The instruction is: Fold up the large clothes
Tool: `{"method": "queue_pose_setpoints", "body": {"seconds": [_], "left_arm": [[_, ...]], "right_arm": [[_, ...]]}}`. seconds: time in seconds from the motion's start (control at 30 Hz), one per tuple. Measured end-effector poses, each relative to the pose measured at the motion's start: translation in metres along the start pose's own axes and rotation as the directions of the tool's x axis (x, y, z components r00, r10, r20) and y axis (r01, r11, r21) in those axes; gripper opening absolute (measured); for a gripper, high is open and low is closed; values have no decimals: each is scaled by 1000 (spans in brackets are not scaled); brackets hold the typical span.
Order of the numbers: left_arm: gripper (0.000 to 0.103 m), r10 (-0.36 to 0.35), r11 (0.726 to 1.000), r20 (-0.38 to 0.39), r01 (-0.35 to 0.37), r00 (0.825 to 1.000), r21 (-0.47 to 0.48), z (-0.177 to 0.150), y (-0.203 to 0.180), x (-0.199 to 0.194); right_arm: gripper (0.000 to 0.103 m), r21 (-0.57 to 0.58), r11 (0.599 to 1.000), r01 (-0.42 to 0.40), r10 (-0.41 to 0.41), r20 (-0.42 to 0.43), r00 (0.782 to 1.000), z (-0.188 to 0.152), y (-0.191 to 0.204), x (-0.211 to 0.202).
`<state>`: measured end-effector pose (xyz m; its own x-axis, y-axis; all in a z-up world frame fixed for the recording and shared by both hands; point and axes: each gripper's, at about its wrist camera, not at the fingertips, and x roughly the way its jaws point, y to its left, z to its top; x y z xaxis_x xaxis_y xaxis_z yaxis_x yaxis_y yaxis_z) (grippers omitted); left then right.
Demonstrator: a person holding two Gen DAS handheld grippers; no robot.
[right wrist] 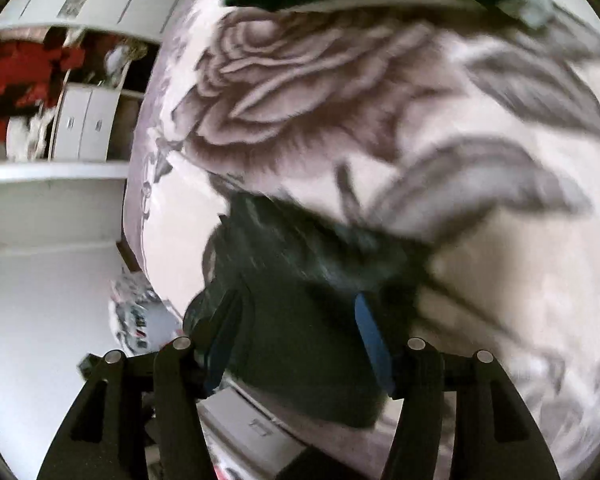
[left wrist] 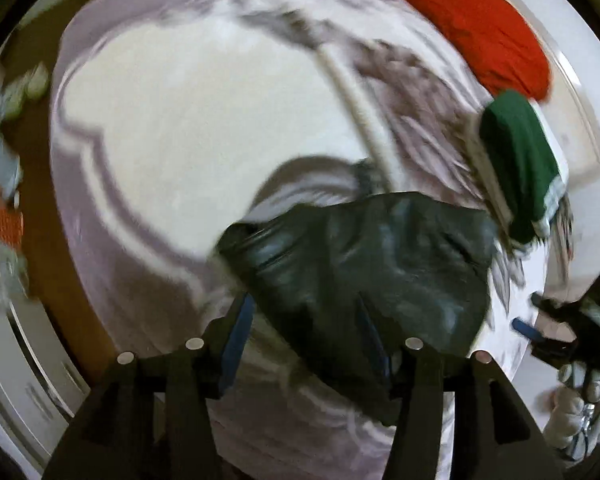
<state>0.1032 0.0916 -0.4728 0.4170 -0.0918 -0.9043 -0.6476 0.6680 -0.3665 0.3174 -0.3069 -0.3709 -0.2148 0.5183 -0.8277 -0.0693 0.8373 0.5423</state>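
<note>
Left hand-held gripper (left wrist: 306, 332) has its jaws spread wide over a dark garment (left wrist: 364, 264) that lies crumpled on the flower-print bed cover (left wrist: 188, 112); whether the fingers touch the cloth is lost in blur. Right hand-held gripper (right wrist: 300, 332) is equally wide, the same dark garment (right wrist: 296, 300) between its fingers at the bed's edge. Folded green garment (left wrist: 520, 168) and red garment (left wrist: 472, 28) lie farther back.

You're working over a bed (left wrist: 148, 128) with a rose-print cover. On it lie a dark garment (left wrist: 360, 272), a green one (left wrist: 520, 168) and a red one (left wrist: 472, 28).
</note>
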Motion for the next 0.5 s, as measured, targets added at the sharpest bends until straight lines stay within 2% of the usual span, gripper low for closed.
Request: {"method": "queue_pose_setpoints", "body": {"seconds": [0.13, 0.17, 0.2, 0.23, 0.27, 0.33, 0.37, 0.5], "left_arm": [[49, -14, 982, 38, 7, 999, 191, 13, -62, 18], [48, -22, 975, 20, 17, 1000, 224, 17, -74, 31], [36, -26, 963, -18, 30, 1000, 266, 22, -89, 51], [20, -8, 955, -47, 22, 999, 297, 27, -98, 69], [18, 27, 944, -78, 0, 997, 329, 31, -104, 90], [18, 86, 934, -148, -28, 985, 356, 34, -107, 126], [18, 93, 936, -199, -18, 976, 351, 34, -101, 146], [19, 56, 932, -220, 28, 974, 360, 36, -92, 158]], "right_arm": [[59, 114, 993, -10, 9, 13, 1000, -22, -33, 15], [48, 139, 989, -41, 42, 1, 999, -24, -38, 26], [39, 141, 988, -67, 70, -15, 997, -20, -38, 41], [39, 129, 988, -84, 88, -27, 996, -19, -34, 52], [38, 108, 991, -80, 84, -33, 996, -18, -29, 60], [36, 58, 998, 11, -7, -67, 998, -13, -23, 84], [36, 48, 997, 55, -51, -71, 996, -10, -22, 94], [36, 15, 986, 165, -161, -159, 974, 6, -16, 126]]}}
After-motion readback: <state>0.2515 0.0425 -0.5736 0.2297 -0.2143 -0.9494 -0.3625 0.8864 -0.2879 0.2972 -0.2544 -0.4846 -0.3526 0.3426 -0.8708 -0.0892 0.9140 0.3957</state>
